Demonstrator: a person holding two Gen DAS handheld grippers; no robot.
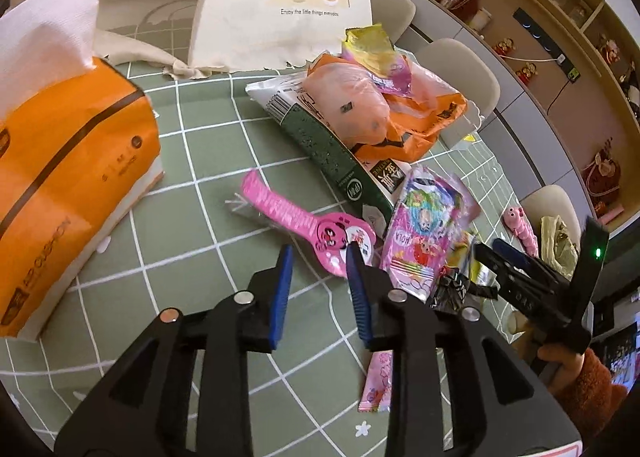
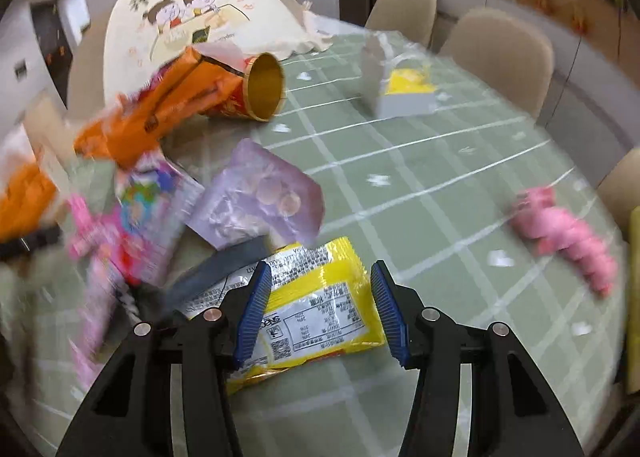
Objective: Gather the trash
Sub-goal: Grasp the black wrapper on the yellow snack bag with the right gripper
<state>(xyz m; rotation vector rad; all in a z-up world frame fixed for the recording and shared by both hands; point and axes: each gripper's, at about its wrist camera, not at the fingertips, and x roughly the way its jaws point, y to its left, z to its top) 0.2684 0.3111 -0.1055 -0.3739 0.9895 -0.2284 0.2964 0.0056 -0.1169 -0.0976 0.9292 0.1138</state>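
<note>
A heap of wrappers lies on the green checked tablecloth [image 1: 208, 161]. In the left wrist view my left gripper [image 1: 320, 253] is open and empty, its tips at the round end of a pink toy-watch packet [image 1: 316, 225]. Right of it lie a pink candy bag [image 1: 424, 233], a green carton [image 1: 332, 153] and an orange bag [image 1: 404, 113]. My right gripper [image 1: 492, 249] shows at the right edge. In the blurred right wrist view my right gripper [image 2: 318, 273] is open, its jaws on either side of a yellow snack packet [image 2: 320, 297]. A cream cloth bag [image 1: 280, 5] stands behind.
An orange tissue pack [image 1: 68, 185] stands at the left. A pink caterpillar toy [image 2: 568, 233] lies at the right, a paper cup [image 2: 256, 89] on its side and a purple packet [image 2: 260, 197] near the heap. Chairs [image 2: 496, 53] ring the table's far edge.
</note>
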